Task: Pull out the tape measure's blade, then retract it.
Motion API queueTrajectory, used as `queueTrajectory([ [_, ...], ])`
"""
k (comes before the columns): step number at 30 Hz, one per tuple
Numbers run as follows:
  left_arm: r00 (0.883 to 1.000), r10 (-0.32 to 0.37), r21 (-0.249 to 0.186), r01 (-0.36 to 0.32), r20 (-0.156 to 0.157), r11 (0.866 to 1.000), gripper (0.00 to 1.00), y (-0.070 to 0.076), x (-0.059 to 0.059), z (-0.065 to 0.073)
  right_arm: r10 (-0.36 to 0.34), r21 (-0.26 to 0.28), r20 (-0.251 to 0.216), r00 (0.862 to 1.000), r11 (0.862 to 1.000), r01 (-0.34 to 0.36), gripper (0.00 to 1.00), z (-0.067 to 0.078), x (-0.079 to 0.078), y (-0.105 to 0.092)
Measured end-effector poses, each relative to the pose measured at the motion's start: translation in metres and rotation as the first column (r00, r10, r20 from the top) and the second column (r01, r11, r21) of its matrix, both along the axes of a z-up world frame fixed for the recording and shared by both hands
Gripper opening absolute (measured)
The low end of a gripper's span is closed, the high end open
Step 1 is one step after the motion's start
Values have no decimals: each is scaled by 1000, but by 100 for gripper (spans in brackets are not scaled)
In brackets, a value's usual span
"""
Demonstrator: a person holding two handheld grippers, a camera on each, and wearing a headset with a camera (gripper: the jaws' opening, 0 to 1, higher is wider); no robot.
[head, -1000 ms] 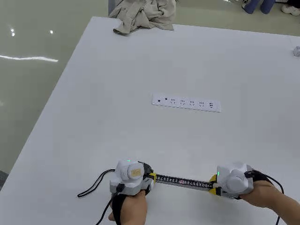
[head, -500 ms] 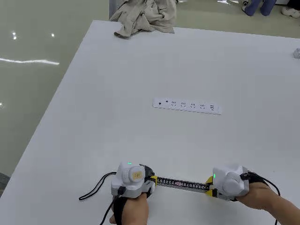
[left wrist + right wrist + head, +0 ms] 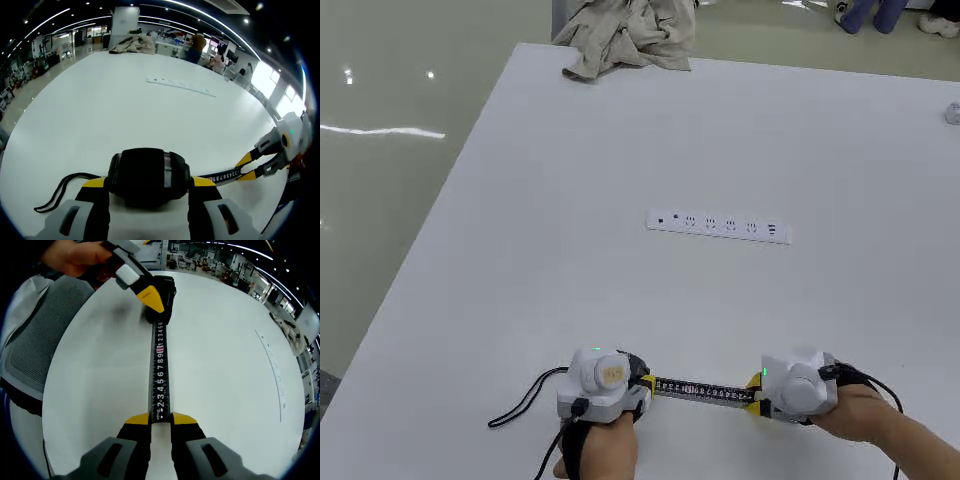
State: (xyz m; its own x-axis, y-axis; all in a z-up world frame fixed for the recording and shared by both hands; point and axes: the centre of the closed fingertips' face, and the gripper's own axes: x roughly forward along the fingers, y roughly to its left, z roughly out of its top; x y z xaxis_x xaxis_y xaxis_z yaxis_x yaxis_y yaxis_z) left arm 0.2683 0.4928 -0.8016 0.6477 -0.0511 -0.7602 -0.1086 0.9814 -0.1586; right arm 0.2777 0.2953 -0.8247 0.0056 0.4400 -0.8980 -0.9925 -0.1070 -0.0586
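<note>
The black tape measure case (image 3: 149, 172) sits on the white table, and my left gripper (image 3: 149, 182) is shut on its sides with yellow-tipped jaws. In the head view the left gripper (image 3: 640, 385) is at the near edge. The numbered blade (image 3: 705, 390) runs rightward from the case to my right gripper (image 3: 757, 393), which is shut on the blade's end. In the right gripper view the blade (image 3: 160, 370) stretches from the right gripper (image 3: 160, 418) up to the case (image 3: 162, 295). A black wrist strap (image 3: 60, 190) trails from the case.
A white power strip (image 3: 718, 225) lies mid-table, beyond the grippers. A crumpled beige cloth (image 3: 625, 35) sits at the far edge. The table's left edge (image 3: 430, 240) drops to a shiny floor. A small object (image 3: 952, 113) rests at the far right.
My right gripper has moved left toward the left gripper with the blade's end in it, so the exposed blade is shorter. The left gripper and the case have stayed put.
</note>
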Motion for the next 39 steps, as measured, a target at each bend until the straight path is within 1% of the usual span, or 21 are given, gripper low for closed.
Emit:
queueTrajectory([
  [14, 1000, 0, -4, 0, -3, 1000, 61, 0, 0, 0, 15, 17, -6, 1000, 1000, -15, 14, 0, -2, 19],
  [39, 1000, -1, -2, 1, -5, 1000, 61, 0, 0, 1, 4, 44, -22, 1000, 999, -3, 14, -2, -2, 39],
])
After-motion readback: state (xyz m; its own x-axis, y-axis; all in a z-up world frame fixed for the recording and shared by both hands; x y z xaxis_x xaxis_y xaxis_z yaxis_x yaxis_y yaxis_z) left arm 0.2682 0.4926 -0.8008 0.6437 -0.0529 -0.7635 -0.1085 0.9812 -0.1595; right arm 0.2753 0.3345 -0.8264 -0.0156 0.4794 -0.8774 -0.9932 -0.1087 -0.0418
